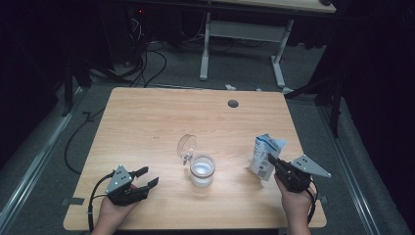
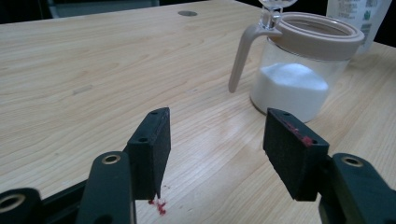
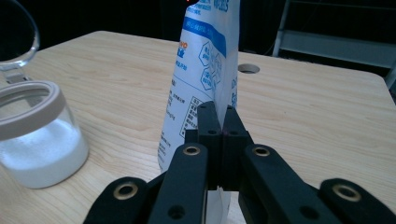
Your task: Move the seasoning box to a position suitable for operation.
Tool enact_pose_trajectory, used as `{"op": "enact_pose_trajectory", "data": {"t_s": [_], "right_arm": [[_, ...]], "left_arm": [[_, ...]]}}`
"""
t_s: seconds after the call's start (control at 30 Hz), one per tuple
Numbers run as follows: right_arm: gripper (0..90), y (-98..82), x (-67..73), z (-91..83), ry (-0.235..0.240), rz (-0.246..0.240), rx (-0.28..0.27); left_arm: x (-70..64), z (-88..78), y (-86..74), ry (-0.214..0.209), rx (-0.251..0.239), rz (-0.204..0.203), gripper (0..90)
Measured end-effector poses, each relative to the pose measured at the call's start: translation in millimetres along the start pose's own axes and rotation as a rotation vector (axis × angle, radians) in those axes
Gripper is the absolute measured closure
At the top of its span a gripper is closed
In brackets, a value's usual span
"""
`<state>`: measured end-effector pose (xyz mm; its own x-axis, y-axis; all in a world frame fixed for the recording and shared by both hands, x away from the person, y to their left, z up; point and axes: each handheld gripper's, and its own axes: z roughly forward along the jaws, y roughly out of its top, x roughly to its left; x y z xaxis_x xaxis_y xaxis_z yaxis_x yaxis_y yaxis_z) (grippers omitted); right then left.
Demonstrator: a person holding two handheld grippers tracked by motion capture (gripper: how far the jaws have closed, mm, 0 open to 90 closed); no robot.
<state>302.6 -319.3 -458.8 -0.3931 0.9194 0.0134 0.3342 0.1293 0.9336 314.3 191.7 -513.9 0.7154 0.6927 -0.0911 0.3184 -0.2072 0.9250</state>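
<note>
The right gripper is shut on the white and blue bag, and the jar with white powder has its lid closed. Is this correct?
Not quite: the jar has its lid flipped open, as the high view shows. The right gripper is indeed shut on the white and blue bag.

Right gripper (image 3: 218, 140) clamped on edge of upright white-and-blue bag (image 3: 205, 70), lidless jar (image 3: 35, 135) of white powder at left, wooden counter (image 3: 317, 121) beneath
</note>
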Motion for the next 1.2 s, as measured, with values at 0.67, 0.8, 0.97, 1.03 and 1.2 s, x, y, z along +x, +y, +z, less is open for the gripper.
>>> {"op": "enact_pose_trajectory", "data": {"t_s": [0.67, 0.8, 0.97, 1.03, 1.2], "right_arm": [[88.6, -13.9, -8.0, 5.8, -0.018, 0.022, 0.005], [86.6, -14.6, -8.7, 3.5, -0.025, 0.020, -0.001], [85.3, -14.8, -5.8, 3.6, -0.026, 0.012, -0.002], [86.6, -14.4, -4.9, 3.8, -0.022, 0.009, 0.000], [86.5, -13.9, -3.4, 3.9, -0.019, 0.002, 0.001]], "left_arm": [[1.3, -2.0, -0.2, 0.001, -0.005, -0.012, 42.0], [1.0, -0.8, 0.1, -0.003, -0.003, -0.009, 42.0], [0.8, -0.2, 0.2, -0.007, -0.002, -0.009, 42.0], [1.3, 0.0, -0.1, -0.007, 0.000, -0.010, 42.0], [2.1, -0.6, -0.1, -0.006, -0.004, -0.013, 42.0]]}}
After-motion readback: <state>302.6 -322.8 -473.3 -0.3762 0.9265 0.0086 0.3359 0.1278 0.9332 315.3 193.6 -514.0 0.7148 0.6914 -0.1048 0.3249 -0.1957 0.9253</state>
